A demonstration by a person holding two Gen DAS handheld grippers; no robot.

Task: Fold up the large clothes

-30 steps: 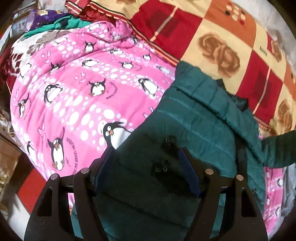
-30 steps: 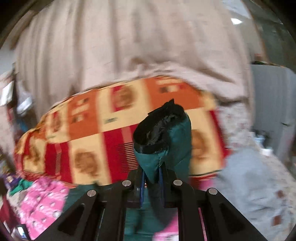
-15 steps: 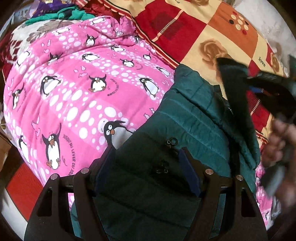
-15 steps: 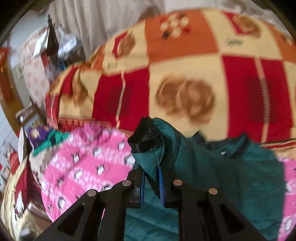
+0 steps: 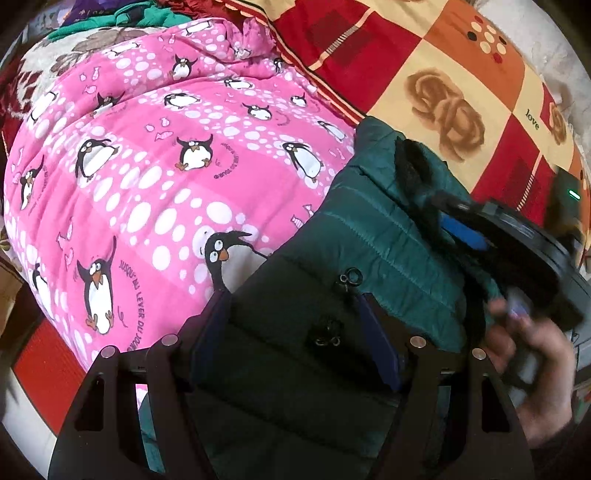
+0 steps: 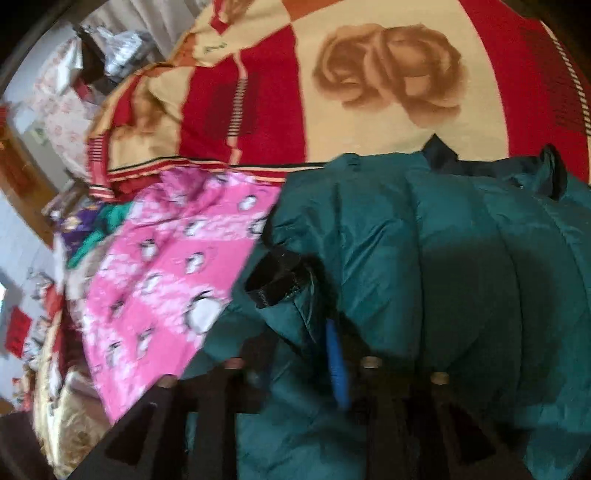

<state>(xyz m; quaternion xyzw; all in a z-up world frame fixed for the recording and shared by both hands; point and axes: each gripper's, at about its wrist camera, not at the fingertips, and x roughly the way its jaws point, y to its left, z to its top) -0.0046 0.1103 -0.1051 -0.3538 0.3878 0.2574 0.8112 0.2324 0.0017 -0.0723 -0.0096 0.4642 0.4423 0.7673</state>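
One green quilted jacket (image 5: 373,236) lies across a pink penguin quilt (image 5: 155,177) beside a red rose-patterned blanket (image 6: 369,74). Right gripper (image 6: 295,332) pinches its dark sleeve cuff (image 6: 275,278) tight; left gripper (image 5: 295,317) hangs spread wide over the jacket, gripping nothing.

I see a pink penguin quilt (image 5: 155,177) spread below me, and a red, cream and orange rose blanket (image 5: 443,96) lies just beyond it. At the quilt's far corner I make out a green cloth (image 5: 122,22) beside a purple one (image 6: 74,229).
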